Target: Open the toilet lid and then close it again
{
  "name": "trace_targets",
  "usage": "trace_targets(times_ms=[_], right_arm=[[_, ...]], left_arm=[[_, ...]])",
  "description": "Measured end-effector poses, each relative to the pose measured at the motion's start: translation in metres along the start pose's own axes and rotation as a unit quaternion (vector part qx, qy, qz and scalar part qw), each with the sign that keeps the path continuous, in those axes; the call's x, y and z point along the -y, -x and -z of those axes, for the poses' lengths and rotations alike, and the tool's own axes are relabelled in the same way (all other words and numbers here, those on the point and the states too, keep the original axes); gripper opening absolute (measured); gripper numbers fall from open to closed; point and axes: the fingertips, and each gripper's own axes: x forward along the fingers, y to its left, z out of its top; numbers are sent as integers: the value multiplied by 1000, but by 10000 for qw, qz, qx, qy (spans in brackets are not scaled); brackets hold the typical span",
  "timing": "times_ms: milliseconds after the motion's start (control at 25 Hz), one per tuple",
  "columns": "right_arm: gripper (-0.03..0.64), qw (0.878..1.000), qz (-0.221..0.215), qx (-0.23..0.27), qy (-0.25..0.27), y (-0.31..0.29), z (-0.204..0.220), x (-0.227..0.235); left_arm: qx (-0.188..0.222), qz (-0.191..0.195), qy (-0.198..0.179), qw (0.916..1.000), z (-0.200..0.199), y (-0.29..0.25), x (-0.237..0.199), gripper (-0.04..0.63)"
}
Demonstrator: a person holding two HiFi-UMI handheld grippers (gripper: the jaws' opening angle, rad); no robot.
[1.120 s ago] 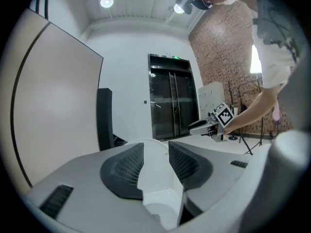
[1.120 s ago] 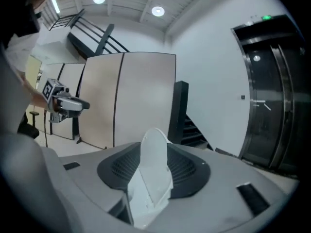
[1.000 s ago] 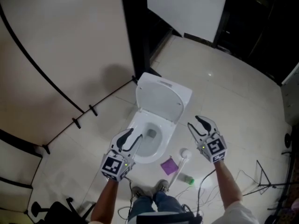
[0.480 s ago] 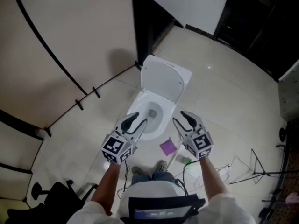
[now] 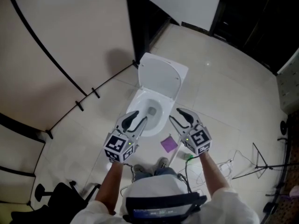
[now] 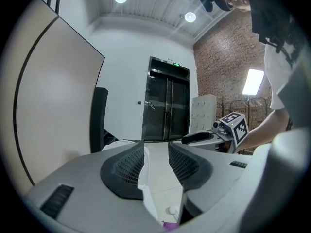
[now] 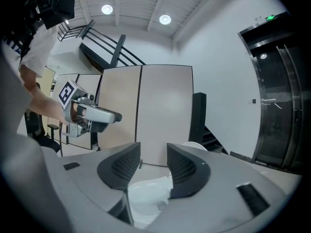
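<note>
The white toilet stands with its lid (image 5: 162, 80) raised upright over the open bowl (image 5: 148, 112). My left gripper (image 5: 139, 119) hovers at the bowl's near left rim, open; its jaws have just been closing a little with nothing between them. My right gripper (image 5: 175, 115) hangs open and empty at the bowl's near right side. The left gripper view looks between the open left gripper (image 6: 156, 152) at the bowl's edge (image 6: 146, 176), with the right gripper (image 6: 209, 137) beside. The right gripper view shows the right gripper (image 7: 154, 154) above the bowl (image 7: 143, 198), the lid (image 7: 197, 144) behind.
A purple cloth (image 5: 169, 143), a white brush (image 5: 177, 154) and a green item (image 5: 188, 157) lie on the floor right of the bowl. Cables and a stand (image 5: 259, 164) are at the right, a black chair (image 5: 56, 200) at the lower left. A beige partition (image 5: 60, 41) stands left.
Both grippers have drawn in toward the bowl's front, the right one moving left. The lid stays raised.
</note>
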Motion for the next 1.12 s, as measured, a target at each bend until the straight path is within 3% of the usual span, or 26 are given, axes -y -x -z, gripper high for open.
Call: trace_targets(times_ms=[360,640,880,1120], right_arm=[[167,10000,23,22,-66,14,12,14],[167,9994,321,50,-128,23,15,33],[167,9978,637,34,-175,-2,7,38],[167,9907,1311,-131,-342,-59,-9,35]], left_arm=[[315,-114,48,9994,-7,-15,-3,150],[149,36,-244,9996,-16,-33,-22,151],[-55,506,-723,9961,-24,-60,-77,152],[-317,1256,-1249,9837,-31,-91,-169,152]])
